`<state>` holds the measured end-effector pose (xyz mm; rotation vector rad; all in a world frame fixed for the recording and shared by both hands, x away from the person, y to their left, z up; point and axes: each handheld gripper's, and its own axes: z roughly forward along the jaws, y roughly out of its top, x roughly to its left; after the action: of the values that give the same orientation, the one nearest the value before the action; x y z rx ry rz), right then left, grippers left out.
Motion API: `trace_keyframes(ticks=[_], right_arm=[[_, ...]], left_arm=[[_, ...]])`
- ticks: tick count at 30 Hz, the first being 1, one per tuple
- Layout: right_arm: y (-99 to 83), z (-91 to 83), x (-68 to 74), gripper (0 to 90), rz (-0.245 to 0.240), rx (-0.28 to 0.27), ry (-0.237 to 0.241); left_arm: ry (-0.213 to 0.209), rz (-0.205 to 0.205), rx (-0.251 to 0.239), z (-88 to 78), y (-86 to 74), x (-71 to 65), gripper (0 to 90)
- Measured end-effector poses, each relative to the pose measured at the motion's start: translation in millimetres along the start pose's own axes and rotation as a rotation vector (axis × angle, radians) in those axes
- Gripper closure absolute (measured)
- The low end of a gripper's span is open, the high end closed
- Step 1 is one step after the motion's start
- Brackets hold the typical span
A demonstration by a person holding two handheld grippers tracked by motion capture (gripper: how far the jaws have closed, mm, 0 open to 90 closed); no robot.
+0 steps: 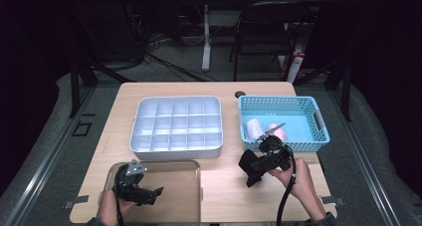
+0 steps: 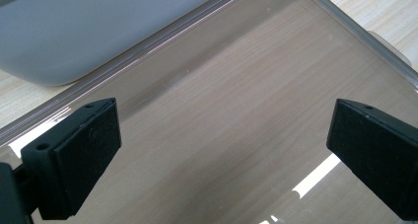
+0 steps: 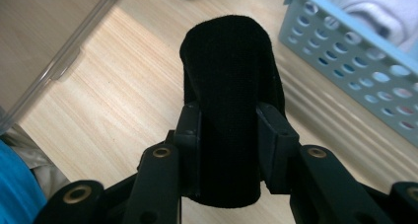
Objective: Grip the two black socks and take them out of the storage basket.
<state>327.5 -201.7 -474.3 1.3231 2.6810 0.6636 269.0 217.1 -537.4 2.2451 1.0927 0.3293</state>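
Tools: right tool clenched on black cloth roll | left tool released | writing: none legible

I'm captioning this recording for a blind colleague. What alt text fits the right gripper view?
The right gripper clamps a rolled black cloth between its two black jaws, above a light wooden table. A blue perforated basket holding pale rolled cloths stands at the upper right, and a clear tray's corner shows at the upper left.
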Motion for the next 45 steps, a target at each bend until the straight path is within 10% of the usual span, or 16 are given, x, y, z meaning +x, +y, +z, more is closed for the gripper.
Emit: trace_keyframes(ticks=[21,27,34,45], right_arm=[[-9.5,41.2,4.0,65.8,-0.002,0.073,-0.002],[-12.3,45.6,2.2,64.5,0.023,0.094,-0.004],[-15.6,45.0,-3.8,46.2,0.056,0.131,0.027],[-22.2,21.5,-2.0,59.7,0.062,-0.007,0.015]], left_arm=[[-0.011,0.001,0.002,1.0,0.3,-0.9,0.2],[-0.075,-0.017,-0.022,1.6,5.2,-9.3,0.2],[-0.091,0.007,-0.067,2.7,21.9,-23.1,0.2],[-0.084,0.07,-0.085,15.2,44.1,-46.6,0.2]])
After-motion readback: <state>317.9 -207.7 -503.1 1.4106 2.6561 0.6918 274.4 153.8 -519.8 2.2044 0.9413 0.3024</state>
